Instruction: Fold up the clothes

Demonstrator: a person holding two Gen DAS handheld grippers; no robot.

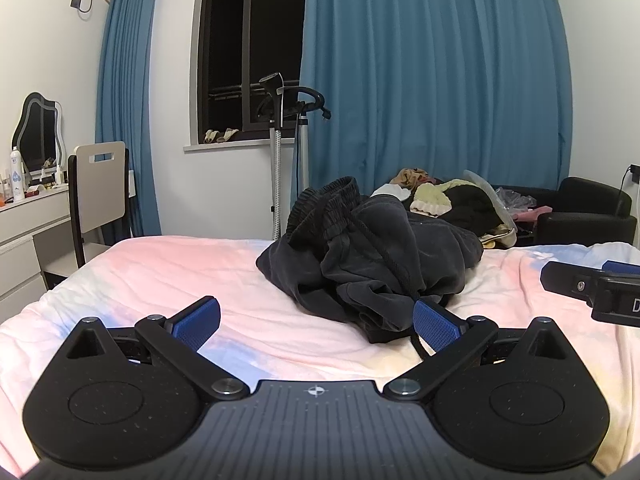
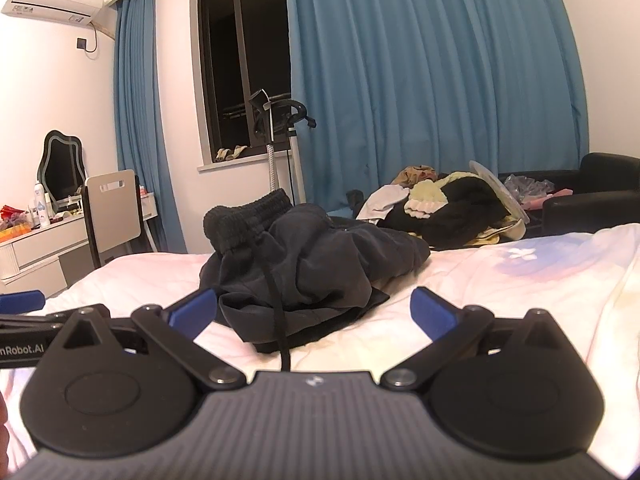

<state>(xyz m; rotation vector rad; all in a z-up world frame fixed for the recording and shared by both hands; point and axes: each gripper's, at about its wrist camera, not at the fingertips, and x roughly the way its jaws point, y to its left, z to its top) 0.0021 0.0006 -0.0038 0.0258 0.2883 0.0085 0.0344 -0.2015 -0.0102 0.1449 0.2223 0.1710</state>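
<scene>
On the bed [image 1: 160, 280], all positions relative to the dark sweatpants [image 1: 372, 256]: left gripper [image 1: 318, 320] sits low in front, slightly left of the heap, jaws spread wide, 1 blue pad [image 1: 434, 326] just beside the near hem, gripping nothing. Sweatpants are crumpled mid-bed, waistband up, drawstring [image 2: 276, 312] trailing toward the right gripper [image 2: 314, 314]. That one sits in front, 2 fingers wide apart, empty. Clothes pile [image 2: 444, 208] lies behind-right of the sweatpants.

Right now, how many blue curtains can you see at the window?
2. One narrow curtain hangs left of the window, beside the dressing table. One wide curtain hangs right of it, behind the clothes pile. Nothing suggests a hidden third.
</scene>
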